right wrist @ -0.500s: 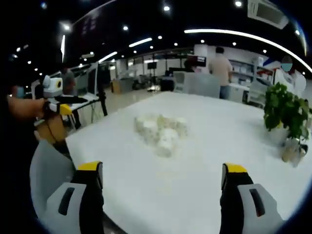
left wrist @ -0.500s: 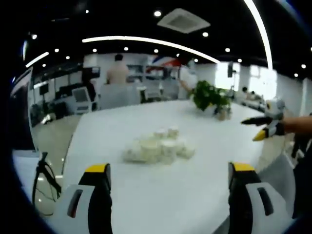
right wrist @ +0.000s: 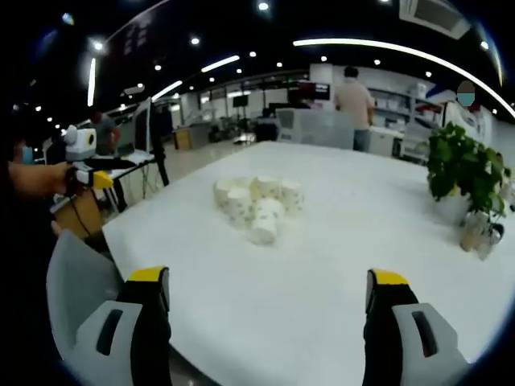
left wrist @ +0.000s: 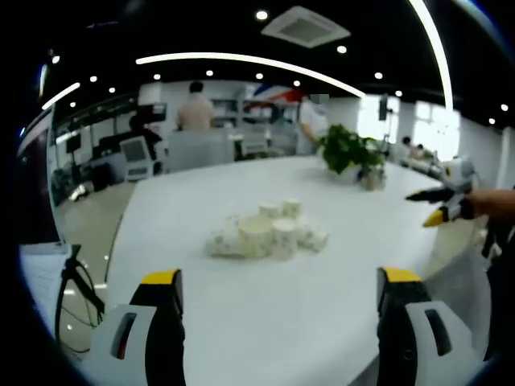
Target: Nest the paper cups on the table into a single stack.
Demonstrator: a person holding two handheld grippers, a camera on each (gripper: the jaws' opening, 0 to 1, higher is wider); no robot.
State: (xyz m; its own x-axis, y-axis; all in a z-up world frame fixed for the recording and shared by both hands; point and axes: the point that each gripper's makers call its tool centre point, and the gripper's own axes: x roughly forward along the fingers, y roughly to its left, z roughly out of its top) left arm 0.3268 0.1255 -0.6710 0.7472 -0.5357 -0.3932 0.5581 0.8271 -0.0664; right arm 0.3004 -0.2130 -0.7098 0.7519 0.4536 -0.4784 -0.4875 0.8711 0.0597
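the paper cups [left wrist: 265, 233] sit clustered mid-table [left wrist: 322, 322], nearer in both views than half a second ago. left gripper [left wrist: 278, 281] and right gripper [right wrist: 269, 277] gape wide, empty; approach underway, nothing nested yet.

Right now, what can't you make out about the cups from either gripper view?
- Exact cup count: the paper cups sit in a tight far-off cluster on the table, overlapping each other in both views.
- Whether any are already nested: too small in the right gripper view.
- Which are upright or tipped: one nearest cup seems to lie on its side, the rest are unclear.
- Prints on the cups: blurred.
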